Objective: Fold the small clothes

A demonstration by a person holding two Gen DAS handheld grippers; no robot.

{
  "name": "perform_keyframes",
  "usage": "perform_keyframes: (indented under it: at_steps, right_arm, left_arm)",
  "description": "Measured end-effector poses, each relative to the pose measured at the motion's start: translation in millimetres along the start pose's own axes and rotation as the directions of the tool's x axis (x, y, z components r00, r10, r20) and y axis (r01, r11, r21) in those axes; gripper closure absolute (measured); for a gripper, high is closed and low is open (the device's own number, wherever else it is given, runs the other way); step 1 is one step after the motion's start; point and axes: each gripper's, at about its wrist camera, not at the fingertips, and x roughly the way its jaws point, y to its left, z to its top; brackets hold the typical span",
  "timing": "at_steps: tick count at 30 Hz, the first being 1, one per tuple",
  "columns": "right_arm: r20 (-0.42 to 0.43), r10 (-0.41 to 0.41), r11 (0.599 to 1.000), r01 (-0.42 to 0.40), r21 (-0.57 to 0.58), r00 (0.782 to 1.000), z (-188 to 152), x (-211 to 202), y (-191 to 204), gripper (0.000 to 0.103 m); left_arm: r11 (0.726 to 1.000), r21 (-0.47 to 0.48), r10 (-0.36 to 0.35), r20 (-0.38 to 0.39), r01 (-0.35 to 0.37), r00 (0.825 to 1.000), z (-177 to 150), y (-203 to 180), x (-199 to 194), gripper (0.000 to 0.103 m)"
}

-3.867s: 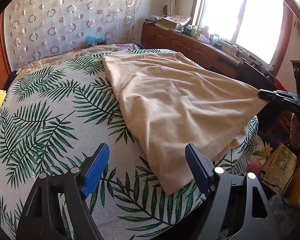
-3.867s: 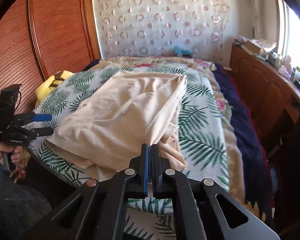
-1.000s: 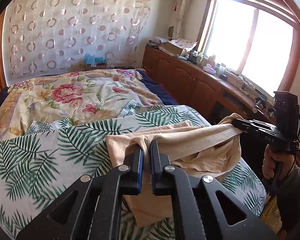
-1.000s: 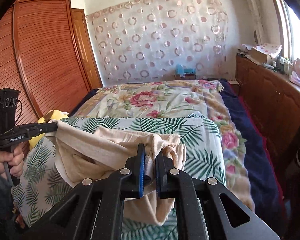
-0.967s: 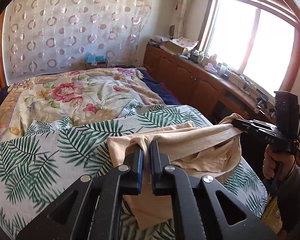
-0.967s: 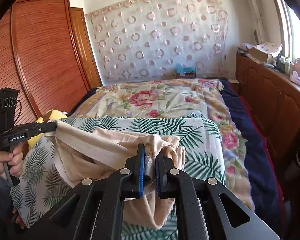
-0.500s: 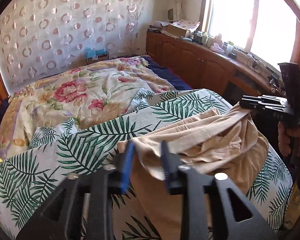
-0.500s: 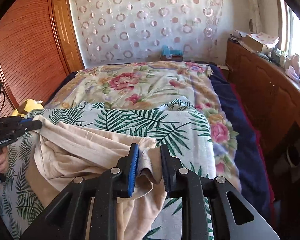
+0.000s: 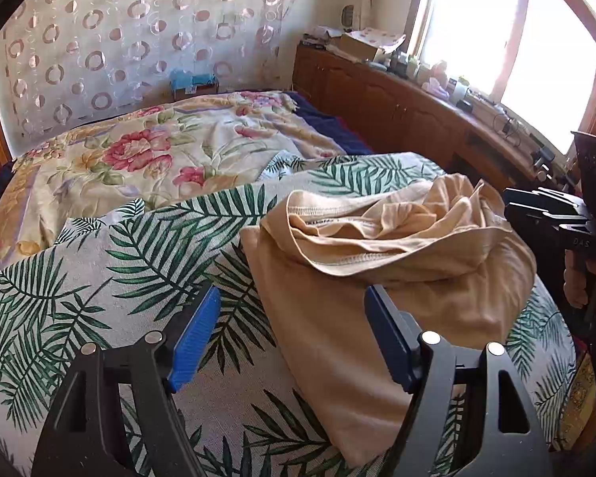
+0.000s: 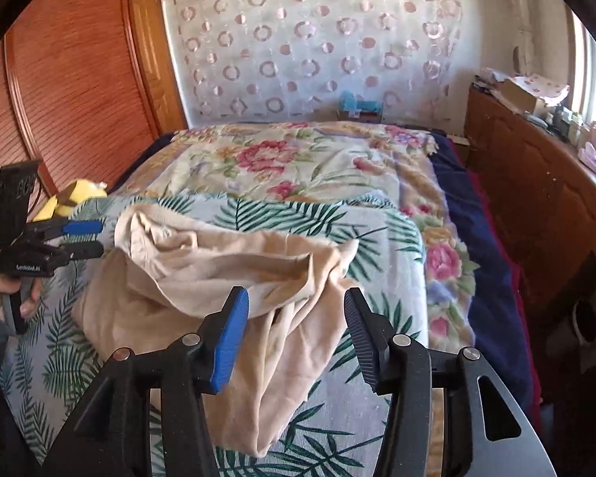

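Observation:
A beige garment (image 9: 377, 262) lies doubled over on the palm-leaf sheet (image 9: 99, 278), its hemmed edge rumpled on top. My left gripper (image 9: 291, 295) hovers just short of it, jaws opening. Only the garment's flat lower part lies under the gap, and neither pad touches it. In the right wrist view the same garment (image 10: 218, 266) is spread ahead of my right gripper (image 10: 295, 294), whose jaws are also opening with loose cloth below them, unpressed. Each view shows the other gripper at the garment's far end: the right gripper (image 9: 510, 207) and the left gripper (image 10: 97, 238), both apart from the cloth.
A floral quilt (image 10: 298, 163) covers the far half of the bed, with a navy blanket (image 10: 480, 238) along its right side. A wooden cabinet (image 9: 397, 111) runs under the window. A wooden wardrobe (image 10: 71, 79) and a yellow toy (image 10: 75, 194) are at the left.
Both grippers went from shut on the garment's lifted edge to open. The stretched edge dropped and now rests slack on the lower layer. The left gripper has sunk toward the bed.

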Motion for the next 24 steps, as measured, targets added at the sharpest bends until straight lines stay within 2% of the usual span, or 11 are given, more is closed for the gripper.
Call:
perform_keyframes:
  at_steps: [5, 8, 9, 10, 11, 13, 14, 18, 20, 22, 24]
  right_arm:
    - [-0.048, -0.007, 0.999, 0.005, -0.032, 0.999, 6.2, 26.2, -2.5, 0.051]
    - [-0.034, 0.054, 0.999, -0.054, -0.009, 0.998, 21.9, 36.8, -11.3, 0.051]
    - [-0.035, 0.075, 0.997, -0.075, 0.000, 0.997, 25.2, 37.8, -15.4, 0.063]
    - [-0.039, 0.101, 0.995, -0.101, 0.002, 0.994, 27.6, 39.7, -18.5, 0.091]
    - [-0.049, 0.122, 0.992, -0.122, -0.002, 0.991, 30.1, 42.3, -18.9, 0.094]
    - [-0.033, 0.131, 0.991, -0.131, -0.002, 0.991, 32.7, 43.4, -23.9, 0.095]
    - [-0.011, 0.125, 0.992, -0.124, 0.014, 0.992, 35.2, 42.2, -28.4, 0.095]
    - [0.059, 0.041, 0.979, -0.052, 0.197, 0.997, 37.1, 39.8, -60.5, 0.095]
    - [0.054, -0.040, 0.968, 0.025, 0.251, 0.998, 36.6, 39.7, -73.5, 0.088]
    - [0.045, -0.037, 0.962, 0.024, 0.272, 0.998, 35.2, 38.8, -82.0, 0.086]
    - [0.044, -0.045, 0.969, 0.033, 0.244, 0.998, 31.2, 33.1, -78.6, 0.086]
  left_arm:
    - [1.000, 0.009, 0.006, -0.036, -0.006, 0.999, 6.7, -3.2, 19.3, 0.027]
    - [0.999, 0.028, 0.025, -0.042, -0.023, 0.999, 16.7, -1.9, 32.4, 0.027]
    - [0.999, 0.030, 0.032, -0.041, -0.031, 0.999, 20.0, -1.0, 35.7, 0.027]
    - [0.999, 0.027, 0.039, -0.041, -0.038, 0.998, 22.9, 0.9, 39.1, 0.027]
    - [0.999, 0.015, 0.041, -0.041, -0.041, 0.998, 25.7, 3.7, 42.1, 0.027]
    - [0.998, -0.005, 0.068, -0.036, -0.068, 0.997, 30.0, 10.8, 47.2, 0.027]
    - [0.992, -0.013, 0.128, -0.036, -0.129, 0.991, 32.4, 15.0, 50.9, 0.027]
    - [0.979, -0.055, 0.196, -0.016, -0.197, 0.980, 34.9, 26.8, 53.9, 0.027]
    - [0.975, -0.067, 0.210, 0.003, -0.210, 0.978, 34.6, 27.0, 50.0, 0.027]
    - [0.972, -0.074, 0.225, 0.014, -0.223, 0.974, 34.2, 27.3, 46.0, 0.027]
    - [0.974, -0.096, 0.210, 0.025, -0.207, 0.977, 34.1, 30.5, 40.0, 0.027]
